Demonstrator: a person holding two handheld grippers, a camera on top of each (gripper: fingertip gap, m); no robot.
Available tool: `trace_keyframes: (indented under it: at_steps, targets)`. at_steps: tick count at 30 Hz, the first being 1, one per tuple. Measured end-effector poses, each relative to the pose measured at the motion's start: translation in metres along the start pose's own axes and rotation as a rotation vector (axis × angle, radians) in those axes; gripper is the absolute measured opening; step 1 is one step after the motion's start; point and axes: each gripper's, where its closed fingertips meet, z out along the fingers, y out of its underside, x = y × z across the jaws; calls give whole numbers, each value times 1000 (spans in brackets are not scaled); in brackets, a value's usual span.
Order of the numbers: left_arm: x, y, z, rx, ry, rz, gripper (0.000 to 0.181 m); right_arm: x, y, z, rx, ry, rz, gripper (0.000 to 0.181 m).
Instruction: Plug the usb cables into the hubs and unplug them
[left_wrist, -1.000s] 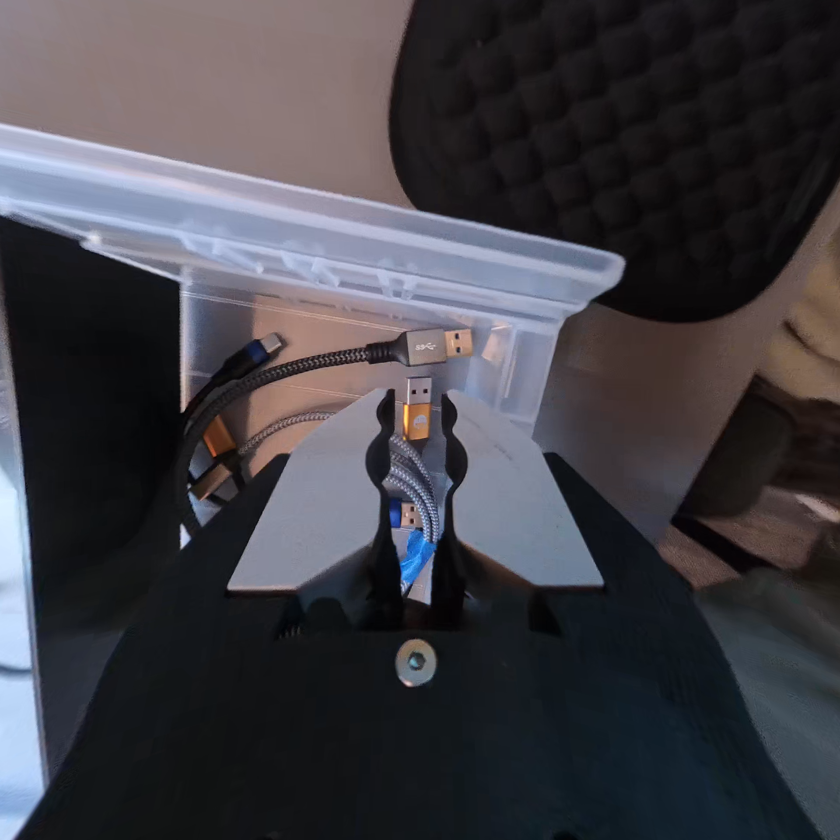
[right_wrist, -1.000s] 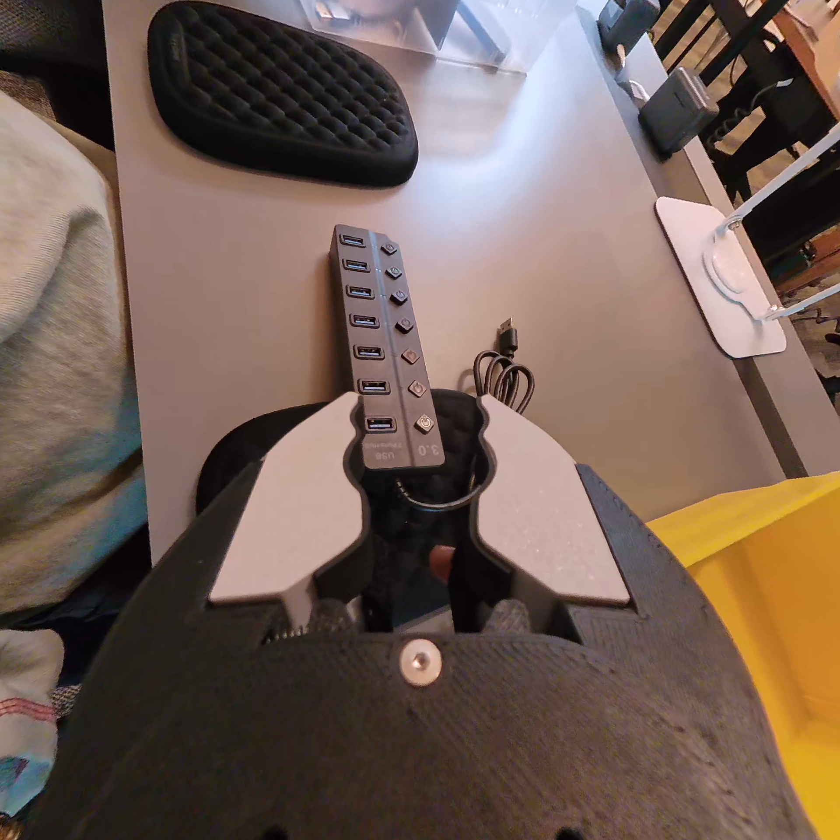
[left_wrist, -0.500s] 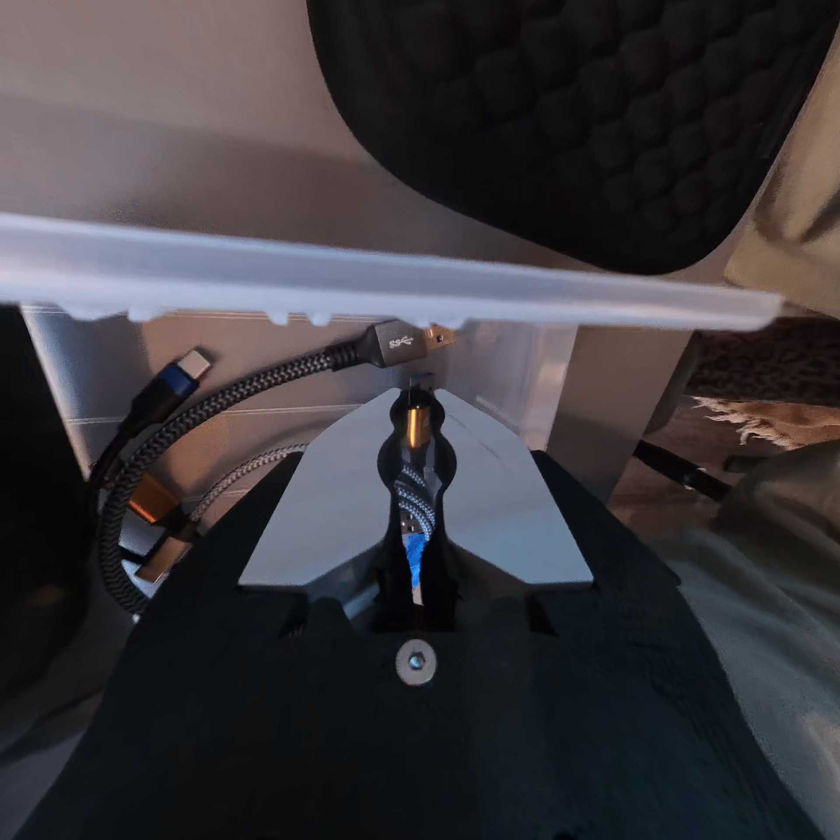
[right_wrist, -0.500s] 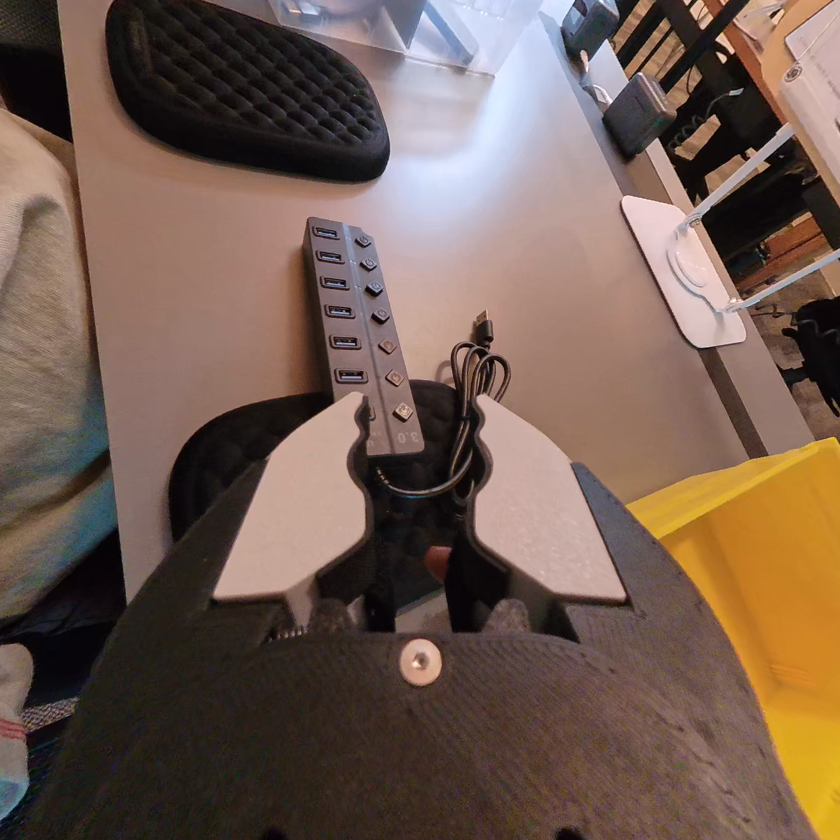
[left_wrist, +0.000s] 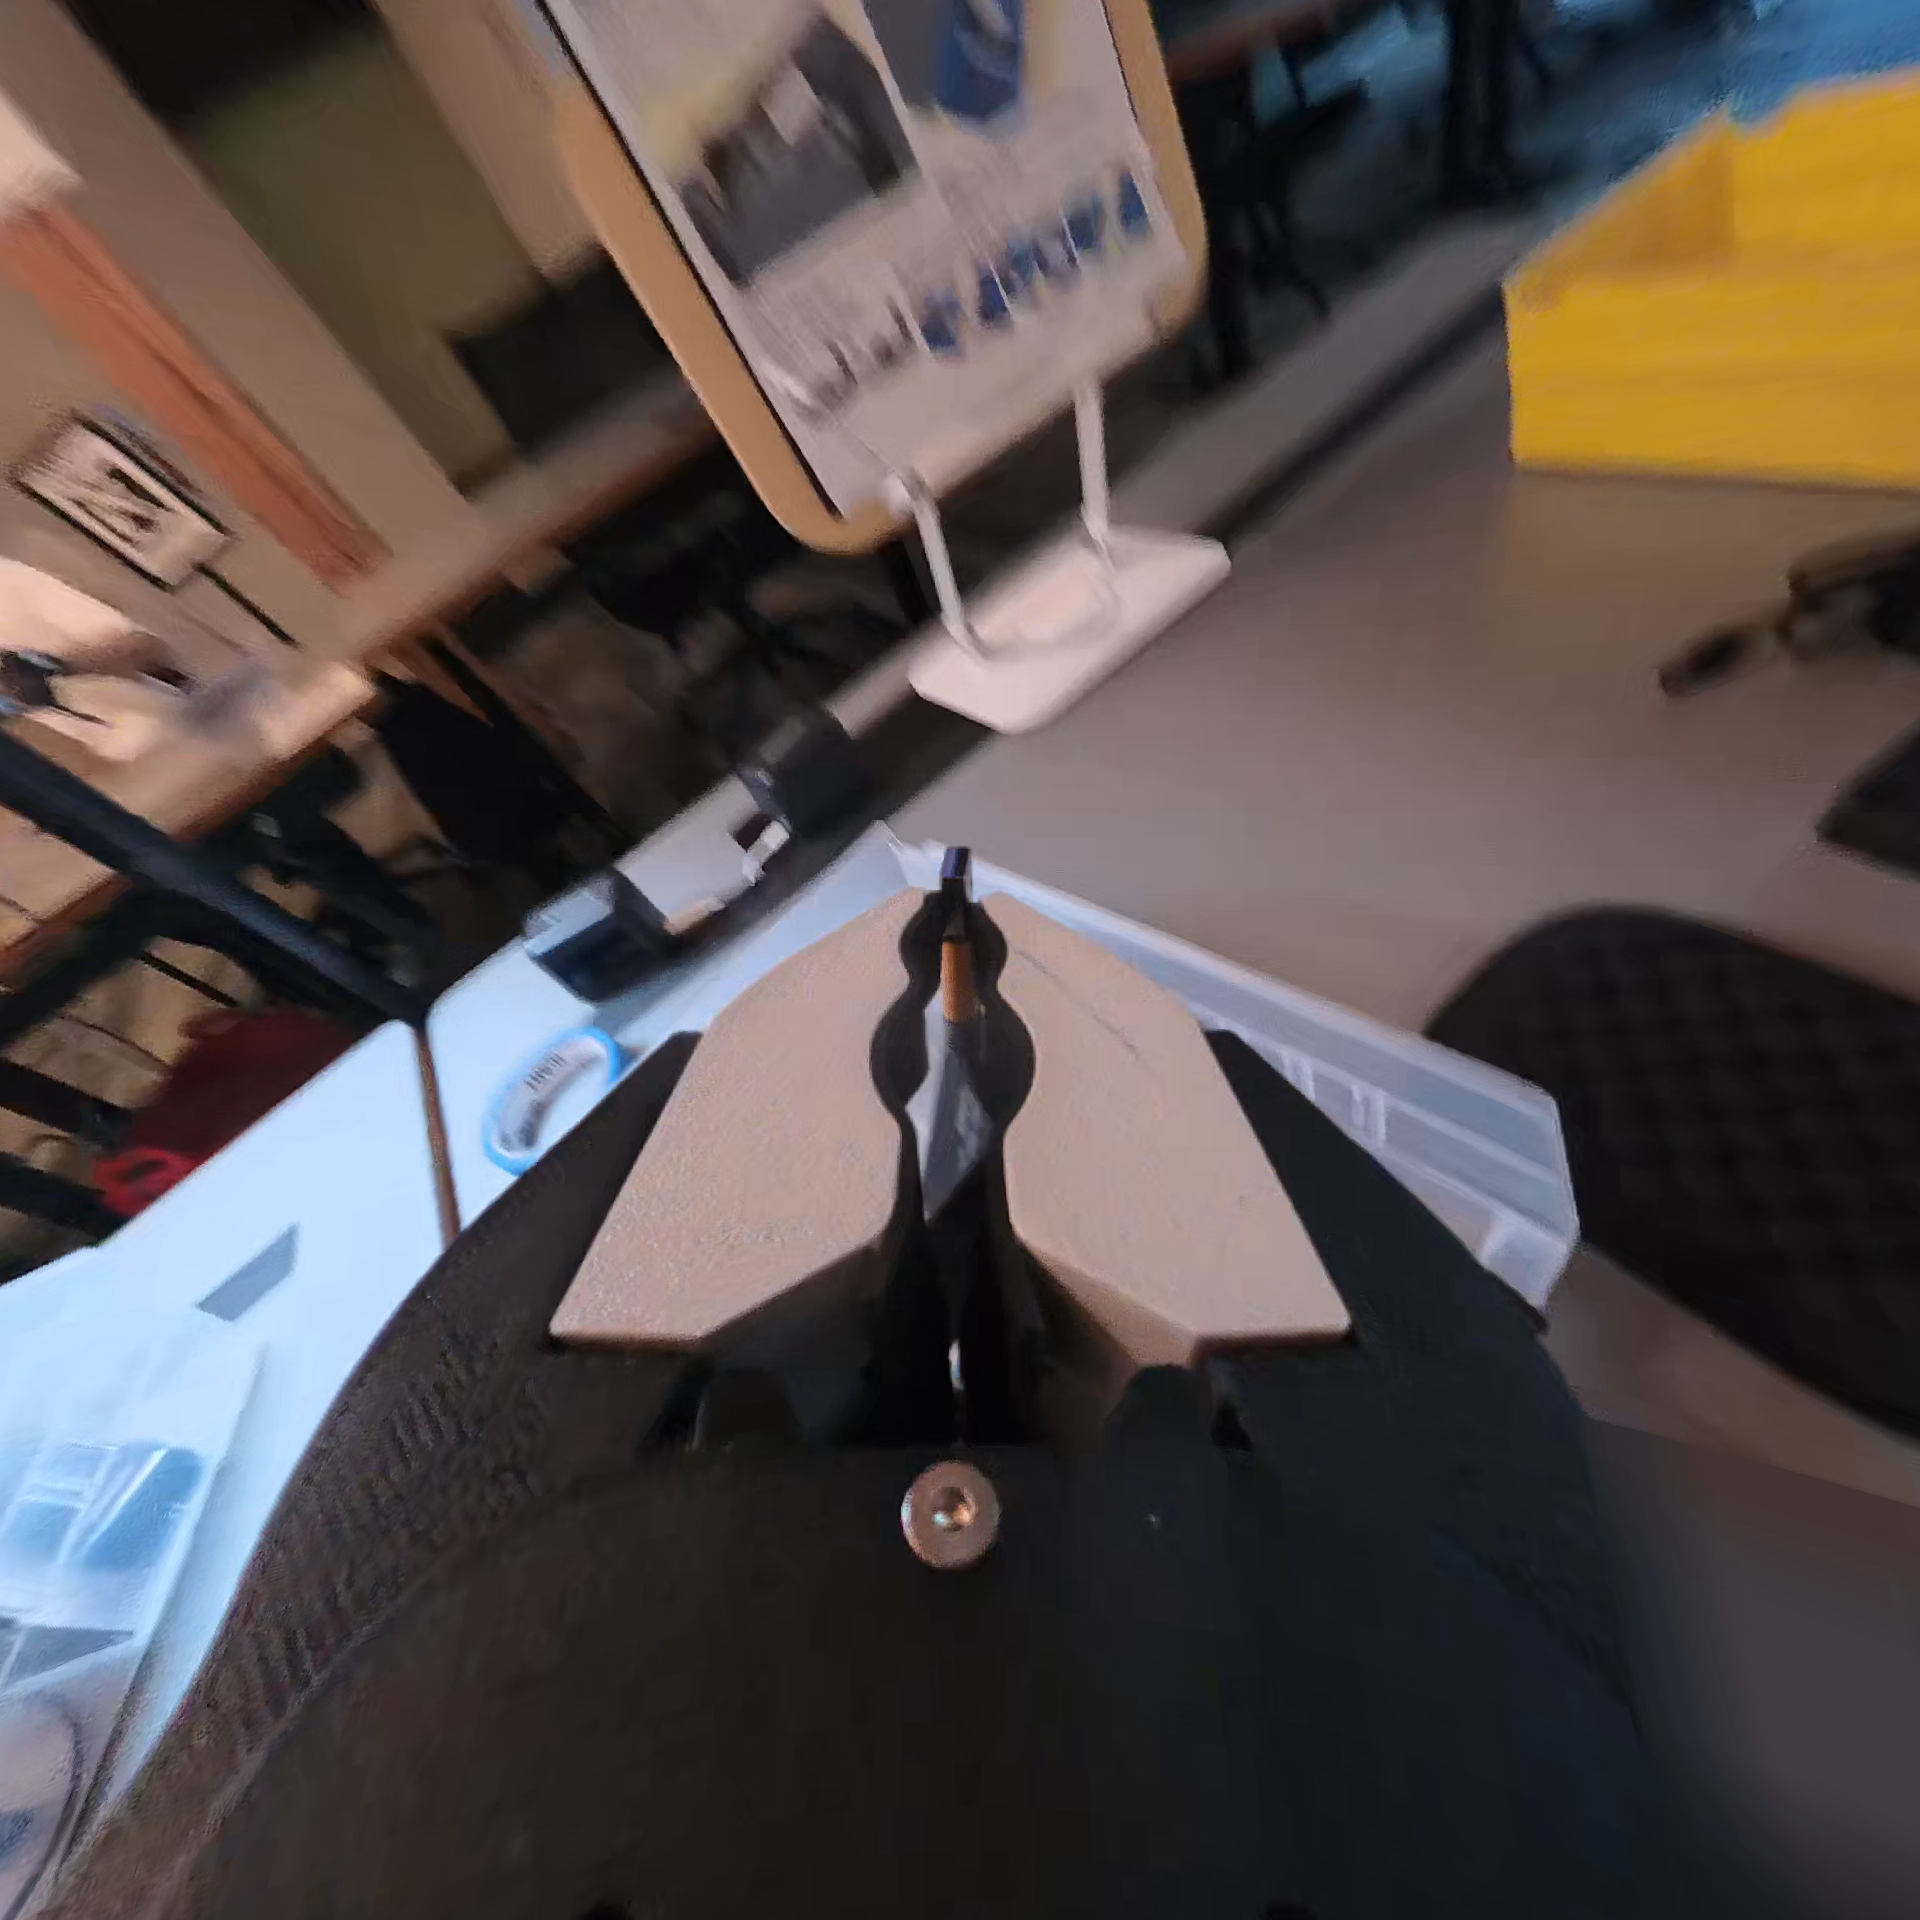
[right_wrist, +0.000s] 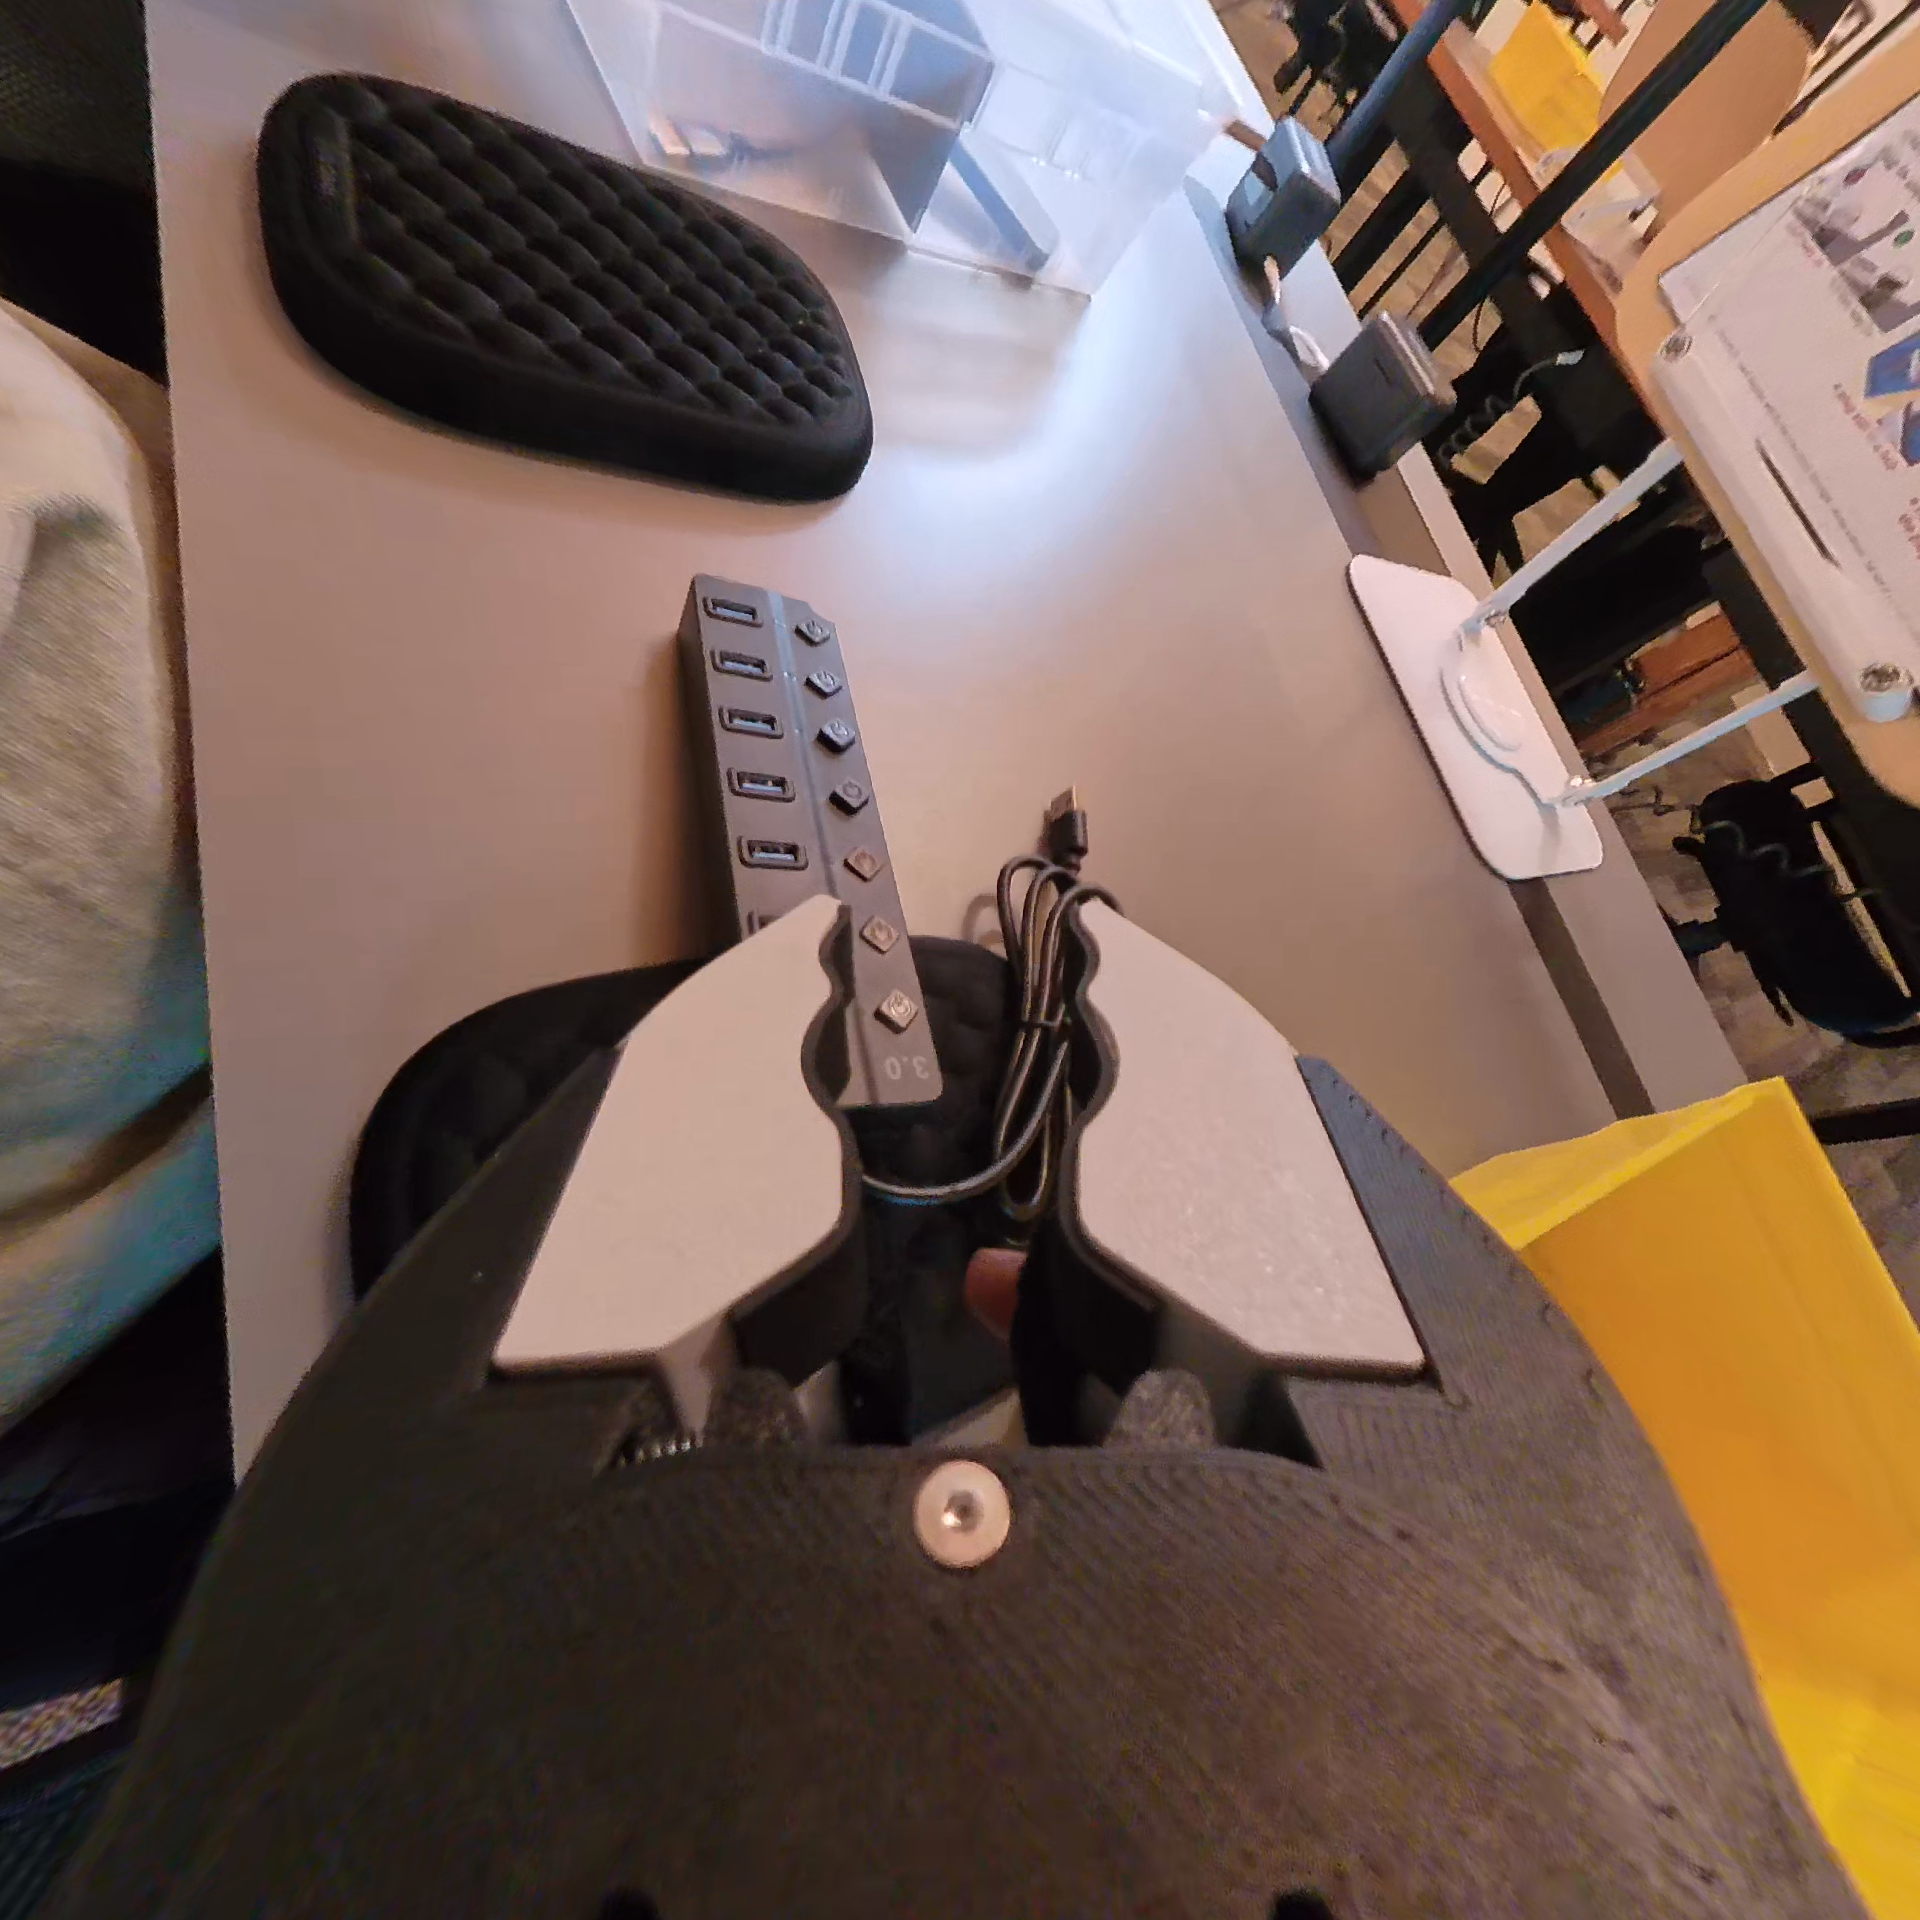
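My left gripper is shut on an orange USB plug. Its metal tip sticks out past the fingertips and its braided cable runs back between the fingers. I hold it raised above the clear plastic bin. My right gripper is open and hovers over the near end of a black USB hub with several ports. The hub lies on the grey table, its near end on a black pad. The hub's own black cable is bundled beside it.
A black quilted wrist pad lies beyond the hub, also in the left wrist view. The clear bin stands behind it. A yellow bin is at the right. A white stand and black boxes line the table's far edge. My right fingertips sit around 45 cm from my left ones. Between my right fingertips and the black USB hub there is roughly 7 cm.
My left gripper closed on the orange plug inside the bin, lifted it out and swung up toward the room. My right gripper shifted slightly right over the hub's near end, still open.
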Motion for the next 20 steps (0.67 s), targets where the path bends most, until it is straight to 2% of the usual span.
trace_keyframes:
  at_steps: [1,8,11,15,20]
  targets:
    - [-7,-12,-7,65,-53,-13,5,0,-3,0,13,1,-4,38]
    - [-52,-73,-56,497,-339,-164,5,0,-21,-3,68,26,-40,39]
    - [-60,-94,-80,669,-392,-200,5,1,-30,-4,110,37,-50,39]
    - [-26,-121,-83,790,-247,-235,5,2,-55,-3,235,46,-44,39]
    - [70,-143,-45,701,115,-219,4,-9,-123,7,544,-10,38,36]
